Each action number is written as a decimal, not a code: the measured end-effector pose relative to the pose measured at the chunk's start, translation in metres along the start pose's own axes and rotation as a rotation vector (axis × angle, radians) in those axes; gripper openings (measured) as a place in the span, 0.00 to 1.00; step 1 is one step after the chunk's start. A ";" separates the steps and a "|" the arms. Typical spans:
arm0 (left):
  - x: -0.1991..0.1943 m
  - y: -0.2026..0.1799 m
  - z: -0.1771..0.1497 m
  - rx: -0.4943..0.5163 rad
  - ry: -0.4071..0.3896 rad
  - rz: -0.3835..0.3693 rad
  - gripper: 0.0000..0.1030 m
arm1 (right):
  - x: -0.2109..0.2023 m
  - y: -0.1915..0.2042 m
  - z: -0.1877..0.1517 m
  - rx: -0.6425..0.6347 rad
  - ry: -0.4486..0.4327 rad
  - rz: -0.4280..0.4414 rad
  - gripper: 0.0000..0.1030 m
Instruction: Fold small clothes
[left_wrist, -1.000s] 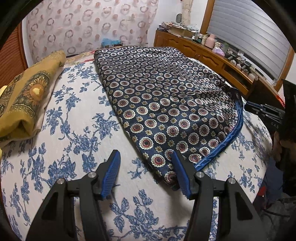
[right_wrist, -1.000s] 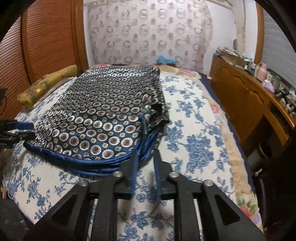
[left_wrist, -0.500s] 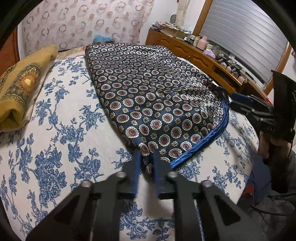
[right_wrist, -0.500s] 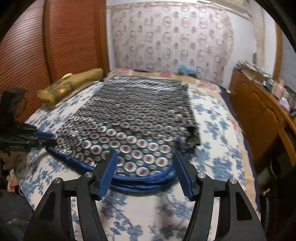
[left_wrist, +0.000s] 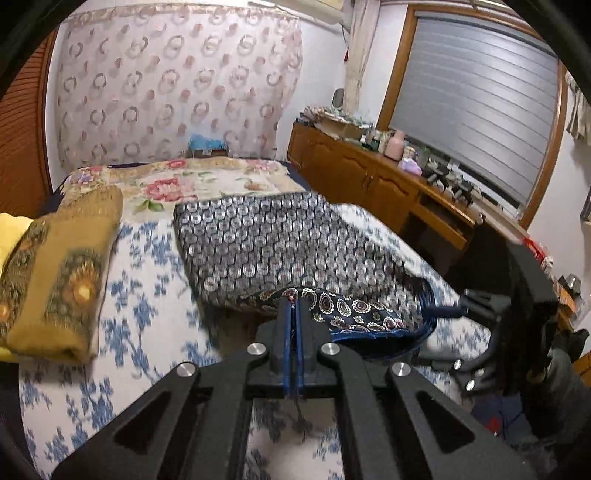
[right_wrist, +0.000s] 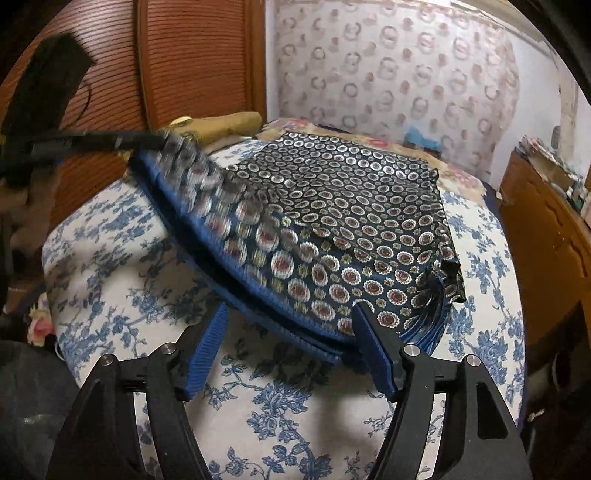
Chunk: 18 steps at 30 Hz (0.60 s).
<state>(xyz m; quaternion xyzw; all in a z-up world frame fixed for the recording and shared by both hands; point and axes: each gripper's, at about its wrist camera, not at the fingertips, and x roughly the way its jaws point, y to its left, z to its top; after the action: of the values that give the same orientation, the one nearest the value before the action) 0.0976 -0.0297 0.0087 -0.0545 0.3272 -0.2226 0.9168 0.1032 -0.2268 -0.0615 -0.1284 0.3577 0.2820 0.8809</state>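
Note:
A dark blue cloth (left_wrist: 280, 240) with ringed medallions and a blue hem lies on the bed. My left gripper (left_wrist: 294, 301) is shut on its near corner and holds that corner raised off the sheet. In the right wrist view the left gripper (right_wrist: 147, 138) lifts the cloth (right_wrist: 351, 206) at the far left, so the hem sags in a slope. My right gripper (right_wrist: 291, 308) is low at the near hem with its jaws opening. The hem runs between the blue pads, which do not press on it. The right gripper (left_wrist: 461, 302) also shows at the cloth's right end.
The bed has a white sheet with blue flowers (right_wrist: 295, 406). A folded yellow-brown cloth (left_wrist: 62, 266) lies at the left side. A wooden cabinet (left_wrist: 369, 184) with clutter lines the right wall, and a slatted wooden door (right_wrist: 195, 62) stands to the left.
My left gripper shut on the cloth's near corner and rose with it. My right gripper let go of the hem, opened wide and shifted along the edge.

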 end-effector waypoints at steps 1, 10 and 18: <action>0.001 0.002 0.003 -0.002 -0.007 0.002 0.00 | 0.001 -0.002 0.000 -0.007 0.005 -0.008 0.69; 0.005 0.009 0.026 0.003 -0.056 0.020 0.00 | 0.022 -0.046 0.020 -0.030 0.029 -0.082 0.69; 0.023 0.029 0.045 -0.021 -0.063 0.041 0.00 | 0.027 -0.068 0.047 -0.066 0.039 -0.021 0.12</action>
<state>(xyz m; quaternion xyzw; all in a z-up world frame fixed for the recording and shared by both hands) 0.1524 -0.0159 0.0238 -0.0643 0.3015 -0.1984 0.9304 0.1851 -0.2511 -0.0457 -0.1665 0.3642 0.2818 0.8719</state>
